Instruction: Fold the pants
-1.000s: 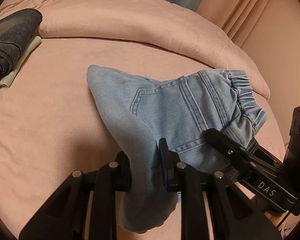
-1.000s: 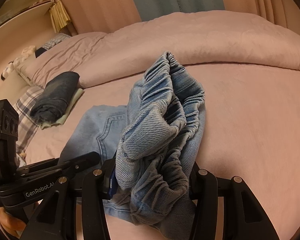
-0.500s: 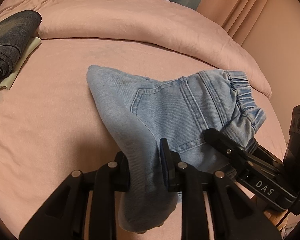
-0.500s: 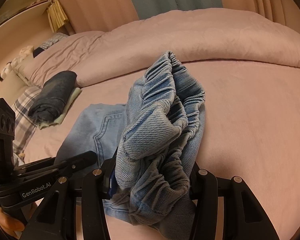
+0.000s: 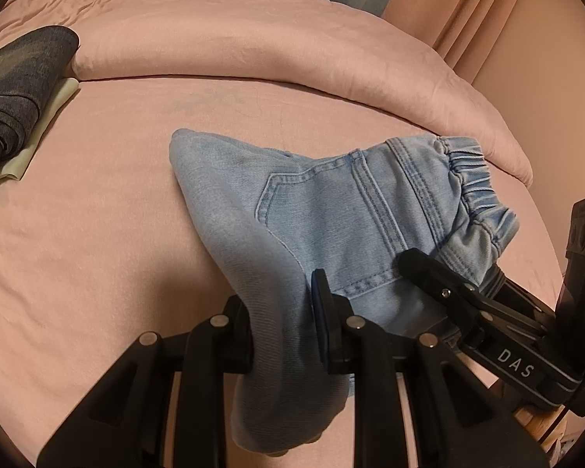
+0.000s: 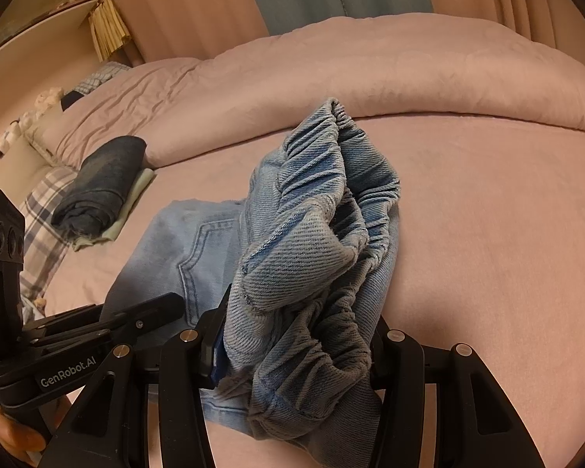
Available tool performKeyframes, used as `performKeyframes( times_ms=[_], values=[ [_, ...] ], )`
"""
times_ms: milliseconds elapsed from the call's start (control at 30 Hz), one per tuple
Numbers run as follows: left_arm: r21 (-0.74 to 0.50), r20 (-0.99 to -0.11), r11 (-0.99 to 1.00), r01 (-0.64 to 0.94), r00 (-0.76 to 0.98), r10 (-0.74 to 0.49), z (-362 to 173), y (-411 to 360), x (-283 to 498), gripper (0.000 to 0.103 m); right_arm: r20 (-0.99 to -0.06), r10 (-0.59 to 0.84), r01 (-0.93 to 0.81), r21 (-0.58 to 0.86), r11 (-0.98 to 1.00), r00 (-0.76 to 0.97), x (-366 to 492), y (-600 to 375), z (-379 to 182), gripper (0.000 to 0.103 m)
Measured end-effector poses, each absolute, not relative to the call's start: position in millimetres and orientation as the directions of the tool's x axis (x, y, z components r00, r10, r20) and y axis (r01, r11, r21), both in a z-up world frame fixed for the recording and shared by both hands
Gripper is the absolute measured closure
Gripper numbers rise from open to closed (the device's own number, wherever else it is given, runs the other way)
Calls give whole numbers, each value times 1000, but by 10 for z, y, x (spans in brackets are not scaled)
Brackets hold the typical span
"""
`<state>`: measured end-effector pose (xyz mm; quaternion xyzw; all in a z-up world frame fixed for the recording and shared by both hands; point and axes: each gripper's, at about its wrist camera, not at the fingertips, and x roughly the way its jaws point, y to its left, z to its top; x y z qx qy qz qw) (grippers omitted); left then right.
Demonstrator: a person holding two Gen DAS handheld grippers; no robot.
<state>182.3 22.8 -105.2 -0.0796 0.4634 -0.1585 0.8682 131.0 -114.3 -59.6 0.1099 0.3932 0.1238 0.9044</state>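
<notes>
Light blue denim pants (image 5: 331, 210) lie partly folded on the pink bed, back pocket up, elastic waistband to the right. My left gripper (image 5: 282, 331) is shut on a fold of the leg fabric at the near edge. My right gripper (image 6: 296, 347) is shut on the bunched elastic waistband (image 6: 331, 202), which stands up between its fingers. In the left wrist view the right gripper (image 5: 468, 308) shows at lower right beside the waistband. In the right wrist view the left gripper (image 6: 109, 323) shows at lower left by the pants (image 6: 183, 241).
A rolled dark denim garment (image 5: 15, 89) rests on a pale green cloth (image 5: 39, 132) at far left, also in the right wrist view (image 6: 101, 187). A pink duvet (image 5: 253, 39) is heaped along the back. A plaid pillow (image 6: 43, 218) lies at left.
Both grippers keep their hold on the pants. The view has shifted slightly; the pants have barely moved.
</notes>
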Motion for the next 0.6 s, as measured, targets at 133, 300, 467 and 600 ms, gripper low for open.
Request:
performKeyframes(
  times_ms=[133,300,467,600],
  values=[
    [-276,-783,940,201,519,-342,-1047,219,1827,82,-686,310,-137,296,945,659,1325,-1139,-591,50],
    [-263,-790,944,201,517,-330,-1041,192,1825,81,-690,307,-132,296,946,655,1318,-1150,-597,50],
    [-250,-793,947,203,517,-321,-1034,173,1829,81,-694,305,-128,296,946,652,1333,-1163,-607,50],
    [-242,-796,946,214,513,-320,-1031,145,1839,81,-698,303,-125,295,947,648,1349,-1176,-610,50]
  ],
)
